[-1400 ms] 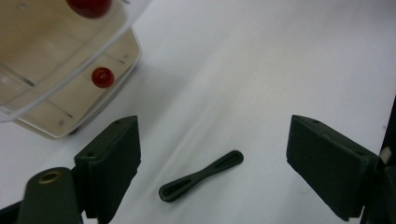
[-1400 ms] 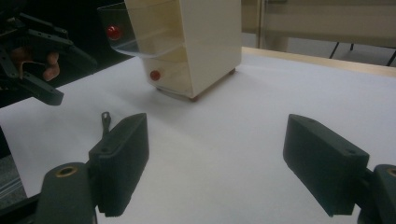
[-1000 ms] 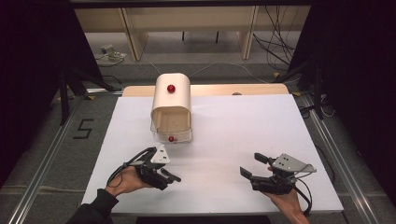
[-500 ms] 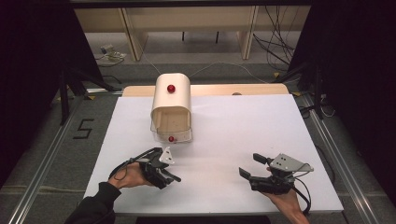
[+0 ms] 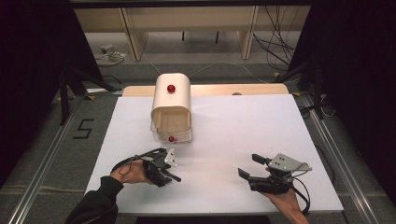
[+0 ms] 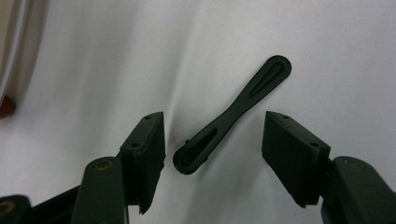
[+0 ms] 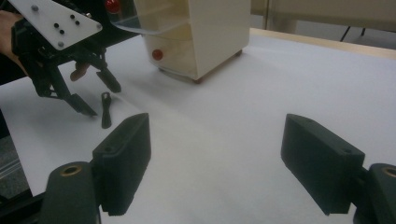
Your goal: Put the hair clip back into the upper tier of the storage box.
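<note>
Two grippers over white table (image 5: 243,126). Left gripper (image 6: 212,140) straddles black strip (image 6: 233,114), which lies flat near-left on the table, well short of the cream box (image 5: 172,109). Its jaws have just been closing, strip between them, pads not yet touching, so released. Right gripper (image 7: 215,158) gaping, empty, near-right. Step: grasping the strip. Next, likely: finish closing squarely across the strip, then lift.

Slim black strap-shaped piece (image 6: 233,114): matt, smooth, looks like moulded plastic or rubber. White sheet covering the bench (image 5: 243,135): matt, paper-like. Cream round-topped box (image 5: 172,105): smooth, faintly glossy plastic, with clear plastic front flap (image 7: 133,25) and glossy red knobs (image 5: 171,88).
</note>
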A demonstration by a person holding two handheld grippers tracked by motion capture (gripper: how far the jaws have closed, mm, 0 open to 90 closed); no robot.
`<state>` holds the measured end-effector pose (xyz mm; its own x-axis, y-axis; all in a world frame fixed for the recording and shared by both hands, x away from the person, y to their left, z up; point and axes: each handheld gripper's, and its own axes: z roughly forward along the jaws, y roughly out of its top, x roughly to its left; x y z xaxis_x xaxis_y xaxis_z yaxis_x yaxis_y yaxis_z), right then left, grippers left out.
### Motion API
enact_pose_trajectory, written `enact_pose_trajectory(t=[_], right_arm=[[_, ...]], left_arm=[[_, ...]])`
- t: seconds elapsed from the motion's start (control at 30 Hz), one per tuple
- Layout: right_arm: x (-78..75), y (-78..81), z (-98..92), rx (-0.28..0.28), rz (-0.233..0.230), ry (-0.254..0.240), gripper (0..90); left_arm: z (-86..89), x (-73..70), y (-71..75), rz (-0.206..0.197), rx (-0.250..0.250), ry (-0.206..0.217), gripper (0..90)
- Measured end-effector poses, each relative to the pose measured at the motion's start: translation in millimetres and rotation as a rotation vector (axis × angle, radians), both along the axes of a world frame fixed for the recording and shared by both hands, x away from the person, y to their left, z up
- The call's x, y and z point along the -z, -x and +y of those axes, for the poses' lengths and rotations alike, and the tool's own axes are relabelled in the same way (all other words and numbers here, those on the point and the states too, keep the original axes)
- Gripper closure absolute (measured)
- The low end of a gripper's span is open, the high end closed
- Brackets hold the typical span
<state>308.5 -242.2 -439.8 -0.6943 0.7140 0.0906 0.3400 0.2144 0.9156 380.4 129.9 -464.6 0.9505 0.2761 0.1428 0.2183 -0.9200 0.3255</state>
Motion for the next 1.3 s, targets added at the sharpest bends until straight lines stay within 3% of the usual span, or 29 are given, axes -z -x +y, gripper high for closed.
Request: enact_pose_trajectory(t=[0.17, 0.37, 0.6, 0.73, 0.9, 1.3], right_arm=[[0.2, -0.3, 0.3, 0.0, 0.001, 0.0, 25.3], [1.2, -0.8, 0.5, -0.004, 0.002, -0.005, 25.5], [1.1, -0.5, 0.8, -0.005, 0.009, 0.003, 25.7], [1.3, -0.7, 0.7, -0.008, 0.008, 0.0, 25.7], [1.1, -0.2, 0.8, -0.009, 0.009, 0.001, 25.8], [0.9, 0.1, 1.0, -0.011, 0.014, 0.0, 26.2]], left_arm=[[-2.0, 0.0, -2.5, 0.008, 0.0, 0.028, 41.4], [-5.0, -1.1, -3.1, 0.027, 0.018, -0.015, 45.3], [-6.6, -1.4, -4.0, 0.074, -0.019, -0.012, 53.3], [-8.6, -2.5, -3.6, 0.108, -0.03, -0.034, 61.1], [-8.2, -2.6, -5.6, 0.147, -0.069, -0.023, 66.1], [-10.6, -3.5, -1.7, 0.14, -0.073, -0.039, 76.2]])
